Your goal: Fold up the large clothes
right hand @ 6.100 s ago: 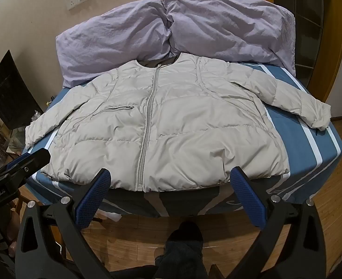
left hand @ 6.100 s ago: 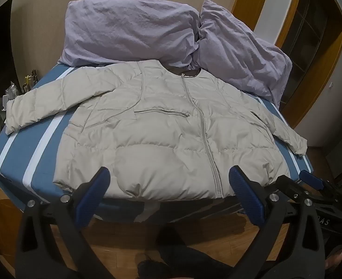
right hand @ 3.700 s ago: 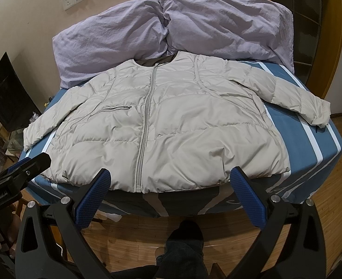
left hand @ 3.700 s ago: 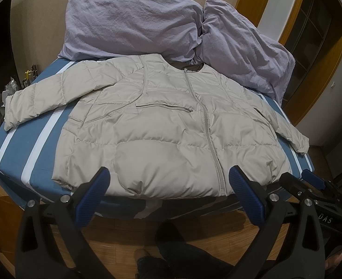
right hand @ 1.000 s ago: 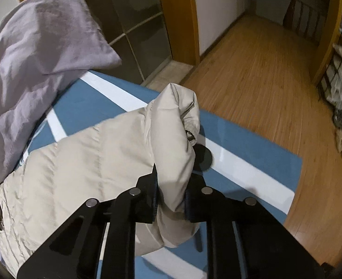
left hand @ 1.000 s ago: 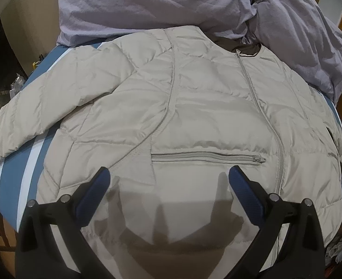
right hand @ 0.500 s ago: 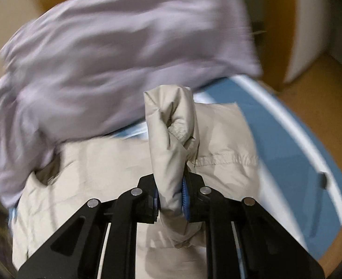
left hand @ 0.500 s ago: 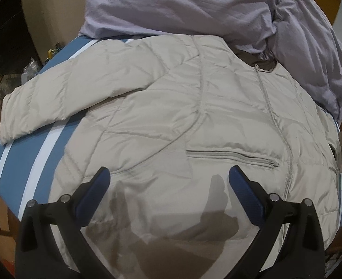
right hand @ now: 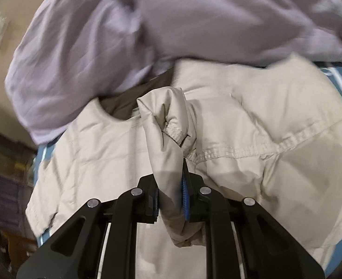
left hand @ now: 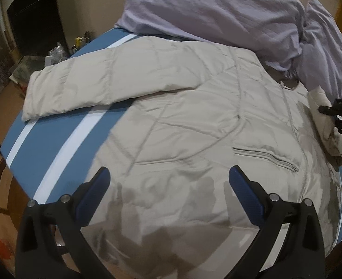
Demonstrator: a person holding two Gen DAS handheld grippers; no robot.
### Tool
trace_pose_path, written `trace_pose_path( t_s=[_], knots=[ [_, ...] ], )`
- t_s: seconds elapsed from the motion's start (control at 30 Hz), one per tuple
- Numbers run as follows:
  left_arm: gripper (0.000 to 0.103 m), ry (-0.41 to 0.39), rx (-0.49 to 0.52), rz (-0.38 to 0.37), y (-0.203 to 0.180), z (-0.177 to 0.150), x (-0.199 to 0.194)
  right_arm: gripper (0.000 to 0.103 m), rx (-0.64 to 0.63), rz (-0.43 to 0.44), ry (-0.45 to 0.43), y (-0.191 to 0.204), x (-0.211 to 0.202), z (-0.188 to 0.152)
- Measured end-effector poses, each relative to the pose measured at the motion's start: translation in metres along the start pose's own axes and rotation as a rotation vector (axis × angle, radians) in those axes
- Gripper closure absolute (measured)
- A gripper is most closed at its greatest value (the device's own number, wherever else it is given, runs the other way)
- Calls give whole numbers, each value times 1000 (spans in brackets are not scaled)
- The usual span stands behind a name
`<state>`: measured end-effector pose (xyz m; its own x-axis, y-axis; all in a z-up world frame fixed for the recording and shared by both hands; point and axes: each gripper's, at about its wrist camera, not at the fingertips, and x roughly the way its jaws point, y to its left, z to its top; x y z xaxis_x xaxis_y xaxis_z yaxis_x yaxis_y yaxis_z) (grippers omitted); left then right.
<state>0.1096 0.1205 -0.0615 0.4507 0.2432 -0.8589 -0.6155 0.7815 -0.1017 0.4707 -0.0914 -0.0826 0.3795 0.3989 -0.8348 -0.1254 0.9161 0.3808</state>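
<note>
Right gripper [right hand: 171, 193] pinches the puffer jacket's [left hand: 194, 125] sleeve cuff [right hand: 171, 125] over its chest on the bed [left hand: 54, 139], left gripper [left hand: 168, 186] hovering spread; slick padding could slip free mid-fold.

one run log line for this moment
step: fold sleeve over jacket | right claw: shut on sleeve cuff | left claw: open, above jacket hem

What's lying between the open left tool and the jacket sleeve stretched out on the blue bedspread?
In the left wrist view, only the jacket's quilted front lies between the left tool and the sleeve.
</note>
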Motion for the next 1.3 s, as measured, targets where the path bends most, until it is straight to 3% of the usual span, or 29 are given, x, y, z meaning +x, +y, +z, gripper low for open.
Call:
trace_pose_path(
  t_s=[0.27,0.43,0.53,0.6,0.7,0.87,0.93,1.0,1.3],
  knots=[
    [2,-23,-58,38,21,-2,-9,87,-70,80,45,62,26,-6],
    [2,-29,-79,53,27,-3,-11,83,-122,51,99,72,49,-16],
    [2,-35,-80,64,28,-2,-12,69,-135,71,113,72,49,-19],
    [2,-38,-85,74,31,2,-11,51,-135,104,99,72,39,-16],
    [2,-43,-97,85,37,9,-8,50,-145,122,13,68,14,-4],
    [2,-58,-116,88,51,26,-3,50,-141,-18,-43,50,11,9],
    [2,-66,-125,97,59,33,0,44,-152,-74,-41,42,16,5],
    [2,-71,-141,122,69,40,3,31,-161,-107,-38,36,22,-2],
    [2,-60,-264,190,123,59,16,12,-269,-241,-72,47,50,-26]
  ],
)
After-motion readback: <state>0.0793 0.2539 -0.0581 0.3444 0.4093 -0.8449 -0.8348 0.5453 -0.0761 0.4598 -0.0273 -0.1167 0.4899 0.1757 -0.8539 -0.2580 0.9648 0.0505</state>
